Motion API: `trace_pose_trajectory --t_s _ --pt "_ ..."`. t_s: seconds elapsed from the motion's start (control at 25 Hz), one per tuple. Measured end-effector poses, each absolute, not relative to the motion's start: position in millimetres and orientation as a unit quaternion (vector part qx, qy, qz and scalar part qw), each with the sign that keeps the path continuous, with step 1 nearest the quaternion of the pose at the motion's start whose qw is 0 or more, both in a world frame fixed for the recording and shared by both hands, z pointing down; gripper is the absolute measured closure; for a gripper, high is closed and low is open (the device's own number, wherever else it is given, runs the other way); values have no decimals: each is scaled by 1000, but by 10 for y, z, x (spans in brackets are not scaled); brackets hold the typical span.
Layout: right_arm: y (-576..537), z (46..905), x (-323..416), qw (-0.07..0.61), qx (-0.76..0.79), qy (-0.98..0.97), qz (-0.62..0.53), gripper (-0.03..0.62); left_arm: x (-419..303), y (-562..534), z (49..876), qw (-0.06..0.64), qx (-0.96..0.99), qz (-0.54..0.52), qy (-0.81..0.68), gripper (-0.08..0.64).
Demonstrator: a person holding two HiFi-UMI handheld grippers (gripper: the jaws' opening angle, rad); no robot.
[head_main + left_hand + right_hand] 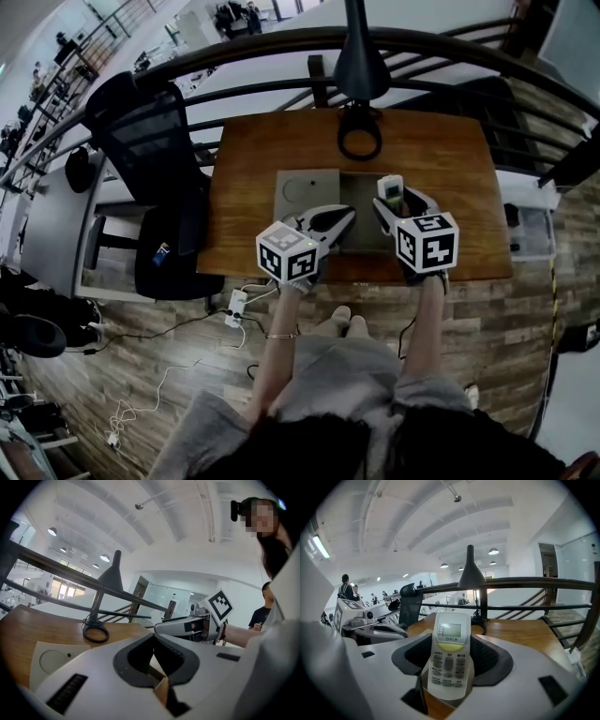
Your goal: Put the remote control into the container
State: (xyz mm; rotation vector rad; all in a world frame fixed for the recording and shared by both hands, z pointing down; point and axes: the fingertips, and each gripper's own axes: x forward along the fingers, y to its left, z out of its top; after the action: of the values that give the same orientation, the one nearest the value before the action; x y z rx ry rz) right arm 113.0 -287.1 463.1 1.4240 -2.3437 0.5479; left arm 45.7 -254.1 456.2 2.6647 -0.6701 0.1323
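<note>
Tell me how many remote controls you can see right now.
1. The remote control sits between the fingers of the right gripper, held above the wooden table. The left gripper holds none, and no other shows.

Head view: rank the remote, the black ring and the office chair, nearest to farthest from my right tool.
1. Remote, held in the right tool.
2. Black ring, just beyond on the table.
3. Office chair, far left, off the table.
</note>
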Motion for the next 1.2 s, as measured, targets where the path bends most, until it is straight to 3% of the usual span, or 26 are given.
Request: trace_pose_trajectory --t_s 1.2 --pt "-3350 5748 773 284 436 -811 265 339 315 -2774 5334 277 922 101 -252 557"
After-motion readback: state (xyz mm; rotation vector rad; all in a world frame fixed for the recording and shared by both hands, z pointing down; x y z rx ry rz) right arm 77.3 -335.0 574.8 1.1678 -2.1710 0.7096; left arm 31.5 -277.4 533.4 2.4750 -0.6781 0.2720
